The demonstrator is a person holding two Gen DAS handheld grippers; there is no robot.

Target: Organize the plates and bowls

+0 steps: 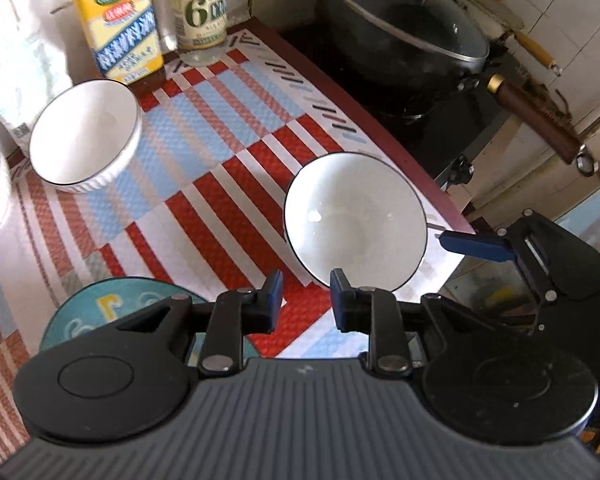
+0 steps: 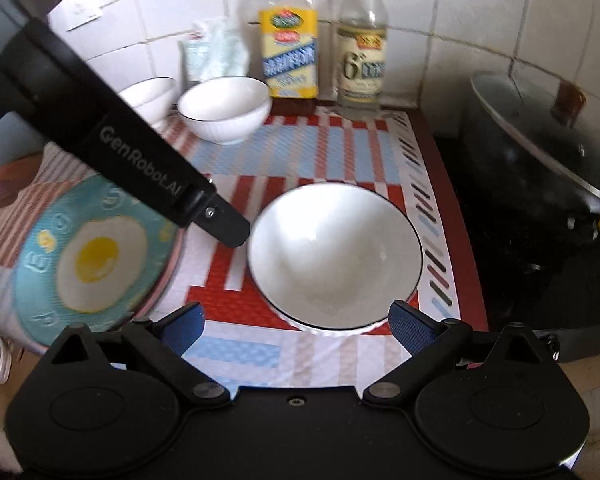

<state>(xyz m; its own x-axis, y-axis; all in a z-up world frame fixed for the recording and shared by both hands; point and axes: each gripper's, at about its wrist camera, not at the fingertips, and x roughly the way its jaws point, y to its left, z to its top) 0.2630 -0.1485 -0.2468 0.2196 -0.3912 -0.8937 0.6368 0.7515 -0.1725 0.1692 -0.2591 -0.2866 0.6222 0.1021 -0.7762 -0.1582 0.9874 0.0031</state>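
Note:
A white bowl with a dark rim (image 2: pixel 334 256) sits on the checked mat near the counter's right edge; it also shows in the left wrist view (image 1: pixel 356 222). My right gripper (image 2: pixel 296 326) is open, its jaws wide apart just in front of this bowl. My left gripper (image 1: pixel 305 300) is open and empty, above the mat between the bowl and a teal fried-egg plate (image 2: pixel 88 260), which also shows in the left wrist view (image 1: pixel 84 312). A second white bowl (image 2: pixel 225 107) stands at the back, seen in the left wrist view too (image 1: pixel 85 136). A third white bowl (image 2: pixel 150 94) sits left of it.
Two bottles (image 2: pixel 290 36) (image 2: pixel 362 48) stand against the tiled wall. A lidded dark wok (image 2: pixel 540 152) sits on the stove to the right of the counter, its brown handle (image 1: pixel 536 118) sticking out. A plastic bag (image 2: pixel 216 50) lies behind the bowls.

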